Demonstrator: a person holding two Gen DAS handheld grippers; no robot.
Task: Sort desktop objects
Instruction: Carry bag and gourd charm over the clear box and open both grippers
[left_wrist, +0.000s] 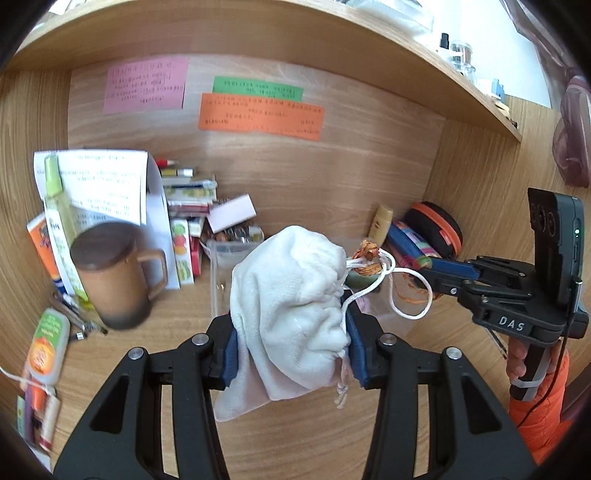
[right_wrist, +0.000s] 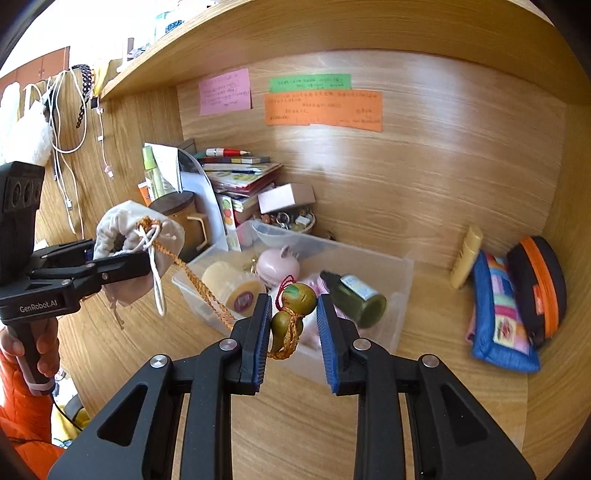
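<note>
A: What has the left gripper?
B: Its blue pads pinch a white drawstring cloth pouch — held up off the wooden desk, a brown lidded mug at nine o'clock.
A: And the right gripper?
B: Its jaws pinch a small green-gold gourd charm — orange braided cord running to ten o'clock into the pouch; clear plastic bin just behind.
</note>
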